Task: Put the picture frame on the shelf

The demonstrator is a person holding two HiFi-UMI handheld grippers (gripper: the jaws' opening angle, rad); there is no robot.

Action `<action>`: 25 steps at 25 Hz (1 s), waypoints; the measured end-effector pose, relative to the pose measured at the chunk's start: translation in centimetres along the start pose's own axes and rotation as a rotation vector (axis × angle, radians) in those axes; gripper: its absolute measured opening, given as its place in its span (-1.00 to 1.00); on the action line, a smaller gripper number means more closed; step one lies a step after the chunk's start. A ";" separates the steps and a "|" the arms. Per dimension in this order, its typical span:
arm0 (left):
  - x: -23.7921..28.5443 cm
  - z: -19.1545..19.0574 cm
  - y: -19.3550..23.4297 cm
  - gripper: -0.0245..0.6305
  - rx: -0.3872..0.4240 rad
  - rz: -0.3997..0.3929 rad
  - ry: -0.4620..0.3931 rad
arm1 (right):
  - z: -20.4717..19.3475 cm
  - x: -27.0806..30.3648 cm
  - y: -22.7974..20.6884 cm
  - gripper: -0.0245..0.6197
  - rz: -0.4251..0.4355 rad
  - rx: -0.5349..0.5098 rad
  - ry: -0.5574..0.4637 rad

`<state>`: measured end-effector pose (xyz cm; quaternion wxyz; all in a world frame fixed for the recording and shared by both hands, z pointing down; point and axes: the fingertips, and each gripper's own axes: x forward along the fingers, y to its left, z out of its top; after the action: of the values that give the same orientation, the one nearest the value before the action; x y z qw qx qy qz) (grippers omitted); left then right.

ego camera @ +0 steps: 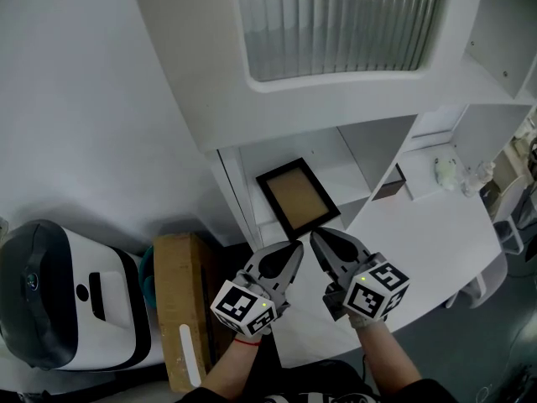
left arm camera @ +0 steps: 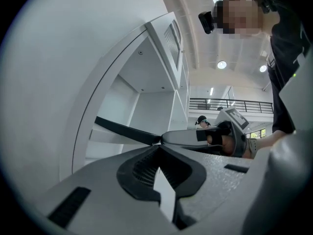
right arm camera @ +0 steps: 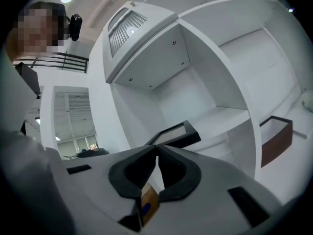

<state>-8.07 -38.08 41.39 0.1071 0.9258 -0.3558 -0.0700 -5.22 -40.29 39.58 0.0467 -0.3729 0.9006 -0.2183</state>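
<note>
The white shelf unit [ego camera: 193,74] fills my view from 10 to 2 o'clock. The picture frame [ego camera: 298,198] already lies flat and a little askew on the board [ego camera: 357,175] of the open bay at centre, with its near edge at the board's front lip. The job looks nearly done, and what's left, I think, is seating the frame. My left gripper [ego camera: 295,246] and my right gripper [ego camera: 315,236] sit side by side at 6 o'clock of the frame, tips right at its near edge. Both pairs of fingers are pressed together with nothing pinched, though I can't tell if the tips touch the wood. To finish well I'd nudge with both tips evenly, low and level, so the frame slides straight back instead of pivoting or tipping off the lip. A white counter [ego camera: 419,242] spreads toward 4 o'clock, smooth and bare near me, with small pale objects [ego camera: 445,170] at 3 o'clock. A ribbed glass door [ego camera: 336,19] hangs at 12. On the floor a dark-and-white machine [ego camera: 59,300] sits at 8 o'clock, with a cardboard box [ego camera: 180,309] just beside it.
</note>
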 end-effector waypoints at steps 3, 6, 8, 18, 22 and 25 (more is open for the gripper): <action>-0.1 0.2 0.9 -0.92 -0.010 0.015 -0.004 | 0.2 0.7 0.0 -0.87 0.000 0.018 -0.010; -0.3 0.5 1.7 -0.92 -0.009 0.022 -0.004 | 0.3 1.4 -0.1 -0.87 -0.003 0.021 -0.011; -0.3 0.6 1.9 -0.92 -0.009 0.022 -0.006 | 0.3 1.8 -0.2 -0.88 -0.008 0.021 -0.010; -0.3 0.2 2.5 -0.92 -0.010 0.011 0.006 | 0.8 3.9 -0.6 -0.88 -0.014 0.035 -0.012; -0.4 0.1 2.8 -0.92 -0.007 0.019 0.012 | 0.9 4.3 -0.7 -0.88 -0.008 0.043 -0.014; -0.6 0.1 3.1 -0.92 -0.007 0.027 0.014 | 1.0 4.6 -0.8 -0.88 -0.007 0.048 -0.017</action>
<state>-10.51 -39.92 42.12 0.1136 0.9210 -0.3672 -0.0634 -7.79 -44.34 39.39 0.0628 -0.3765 0.8935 -0.2367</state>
